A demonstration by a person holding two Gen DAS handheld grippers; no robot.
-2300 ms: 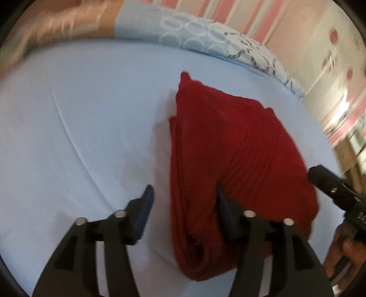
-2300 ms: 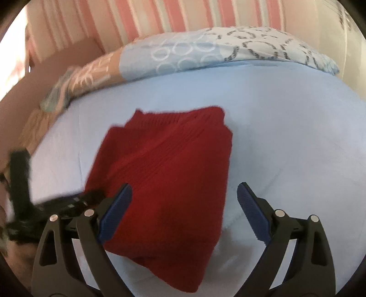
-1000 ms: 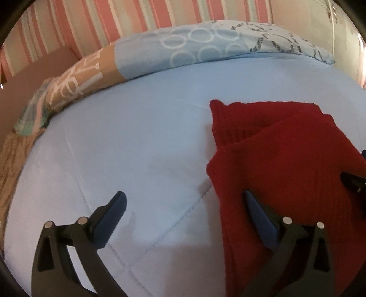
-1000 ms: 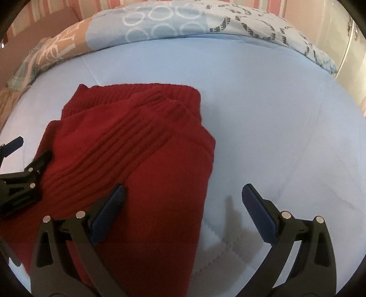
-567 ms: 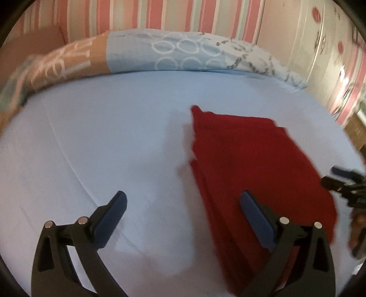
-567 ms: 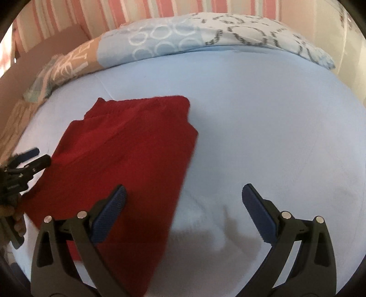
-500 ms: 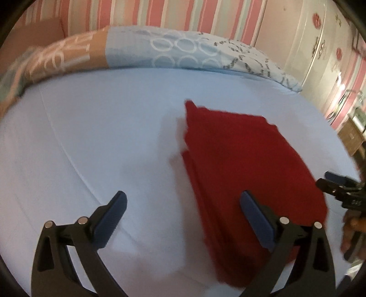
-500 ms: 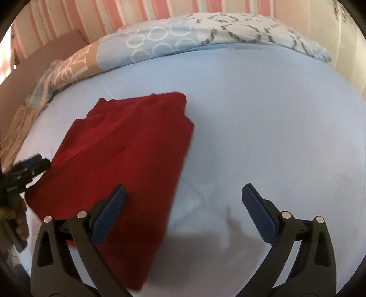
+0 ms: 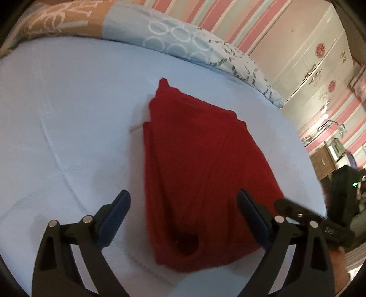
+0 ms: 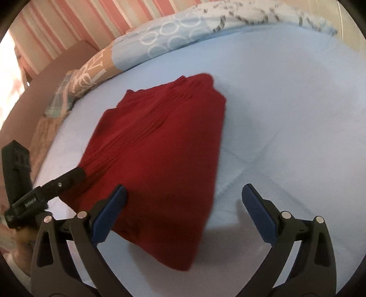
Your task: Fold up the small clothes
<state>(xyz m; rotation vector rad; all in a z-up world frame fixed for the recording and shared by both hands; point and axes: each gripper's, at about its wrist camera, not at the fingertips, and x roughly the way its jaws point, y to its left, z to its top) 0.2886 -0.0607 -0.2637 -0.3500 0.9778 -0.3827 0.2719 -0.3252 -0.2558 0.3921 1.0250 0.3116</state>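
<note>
Nearest in the left wrist view, the left tool (image 9: 183,214) is being held wide over the bed, its black plastic arms ending in ribbed blue pads (image 9: 115,216). Its jaws have just been closing a little; the near end of the red knit garment (image 9: 196,173) is lying below and between them, but the pads are not pressing on it. The right tool (image 10: 183,213) is likewise being held wide, with nothing gripped: its left pad is being seen over the garment's near edge and its right pad over bare sheet.

The garment is lying folded on the bed, roughly trapezoid in shape, narrower at the far end. The fabric is a thick, soft knit, with raised ribbed lines being shown running lengthwise in the right wrist view. At the near end a rolled, tube-like opening (image 9: 186,243) is being shown where the layers are curling.

The bed sheet (image 9: 68,118) is pale blue, smooth, with faint quilted seam lines.

Further back, a folded blanket (image 9: 173,43) is lying along the far edge of the bed, light blue with white ring prints and a tan section with white lettering. Behind it, a wall (image 9: 219,20) with pink and cream stripes is being seen, and a glossy cream wardrobe (image 9: 315,52) with red round ornaments is standing at the right.
</note>
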